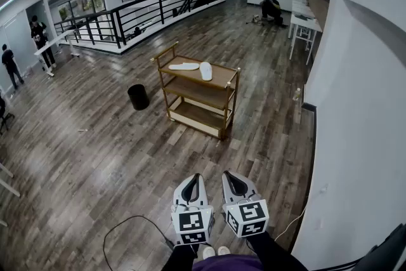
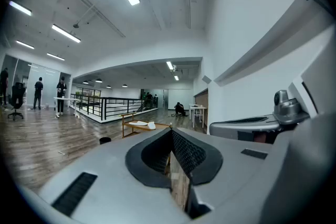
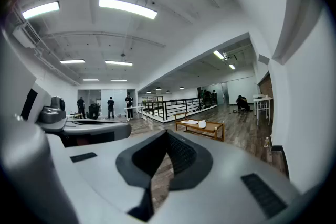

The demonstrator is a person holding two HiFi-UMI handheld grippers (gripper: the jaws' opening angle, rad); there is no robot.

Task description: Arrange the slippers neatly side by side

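Note:
Two white slippers lie on the top shelf of a wooden cart (image 1: 223, 82) a few steps ahead. The left slipper (image 1: 184, 66) lies crosswise, and the right slipper (image 1: 206, 70) points away at an angle to it. They are small in the left gripper view, where I see the left slipper (image 2: 139, 123) and right slipper (image 2: 151, 125), and in the right gripper view, with the left slipper (image 3: 190, 122) and right slipper (image 3: 202, 124). My left gripper (image 1: 196, 176) and right gripper (image 1: 227, 173) are held side by side near my body, far from the cart. Both are shut and hold nothing.
A black bin (image 1: 137, 96) stands left of the cart. A white wall (image 1: 361, 105) runs along the right, with a small bottle (image 1: 296, 94) at its foot. A black railing (image 1: 127, 16) and several people are far off. A cable (image 1: 127, 225) loops on the floor near my feet.

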